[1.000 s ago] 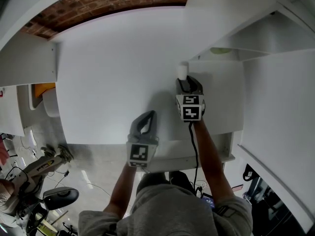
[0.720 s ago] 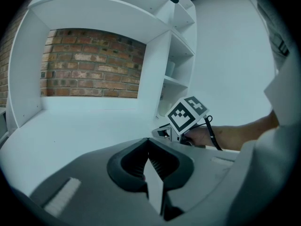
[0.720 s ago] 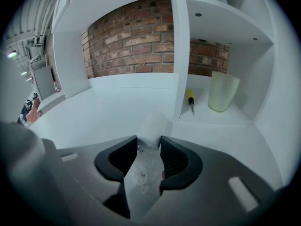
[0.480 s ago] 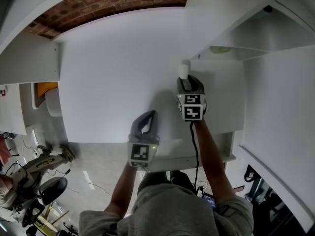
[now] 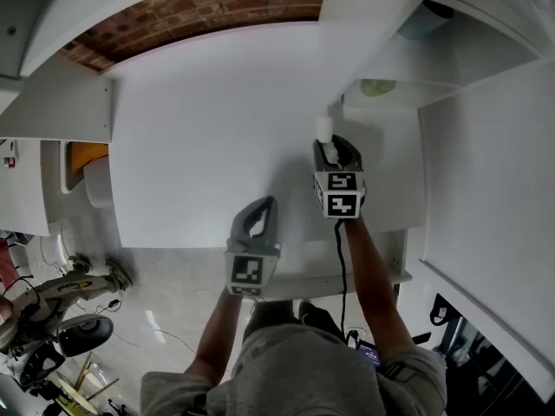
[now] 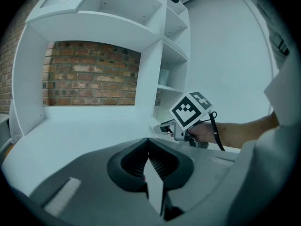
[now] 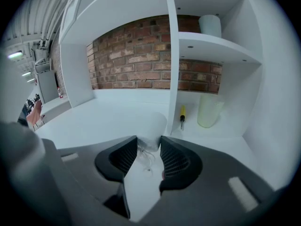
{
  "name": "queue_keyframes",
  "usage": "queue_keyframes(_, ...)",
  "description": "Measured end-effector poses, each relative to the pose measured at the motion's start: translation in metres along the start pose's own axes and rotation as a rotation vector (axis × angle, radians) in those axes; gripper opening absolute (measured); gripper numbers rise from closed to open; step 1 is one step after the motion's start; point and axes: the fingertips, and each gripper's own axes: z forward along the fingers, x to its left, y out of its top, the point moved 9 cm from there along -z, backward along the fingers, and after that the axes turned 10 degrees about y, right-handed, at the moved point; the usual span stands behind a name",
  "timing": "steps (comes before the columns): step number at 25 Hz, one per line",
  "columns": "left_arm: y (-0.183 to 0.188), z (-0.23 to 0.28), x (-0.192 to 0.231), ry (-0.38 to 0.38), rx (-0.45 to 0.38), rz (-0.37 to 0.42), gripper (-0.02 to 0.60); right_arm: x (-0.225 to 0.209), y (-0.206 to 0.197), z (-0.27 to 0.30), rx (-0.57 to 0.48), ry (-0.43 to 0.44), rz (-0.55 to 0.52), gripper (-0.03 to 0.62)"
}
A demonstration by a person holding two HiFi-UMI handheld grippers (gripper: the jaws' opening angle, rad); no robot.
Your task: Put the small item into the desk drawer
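The right gripper was clamped on the small item, a white cup-like piece. In the right gripper view its jaws stood partly apart with the pads pressed against both sides of the piece, which stuck out ahead of the tips. The left gripper was squeezed closed on nothing, its tips meeting over the front part of the white desk, near the right gripper.

The item sat over the rear right of the desktop, just beside the upright panel of the shelf unit; whether it rested on the surface or was lifted could not be told. Beyond that panel lay a yellow-handled screwdriver and a pale translucent container.

Judged from this, only the pick-up looked done. No open drawer showed in any view, so opening it, likely a job for the free left gripper, carrying the item there and letting go all remained.
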Motion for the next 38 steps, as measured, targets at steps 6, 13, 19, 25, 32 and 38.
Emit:
queue_keyframes(6,0.009,-0.016,-0.013,0.007,-0.04,-0.01,0.012,0.007,0.004,-0.034,-0.041,-0.004,-0.023,0.156)
queue_keyframes(13,0.012,-0.037,-0.026,0.002,-0.078,0.027,0.012,0.019,-0.001,-0.08,-0.081,-0.007,-0.036,0.156)
queue_keyframes(19,0.013,-0.058,-0.043,-0.008,-0.099,0.028,0.012,0.031,-0.015,-0.123,-0.095,-0.019,-0.06,0.156)
queue_keyframes(25,0.009,-0.075,-0.061,-0.027,-0.109,0.041,0.012,0.04,-0.031,-0.161,-0.107,-0.031,-0.034,0.156)
queue_keyframes(32,0.007,-0.091,-0.075,-0.036,-0.12,0.07,0.012,0.054,-0.05,-0.195,-0.131,-0.017,-0.009,0.156)
queue_keyframes(38,0.0,-0.107,-0.087,-0.051,-0.116,0.061,0.012,0.067,-0.065,-0.223,-0.145,-0.019,-0.002,0.156)
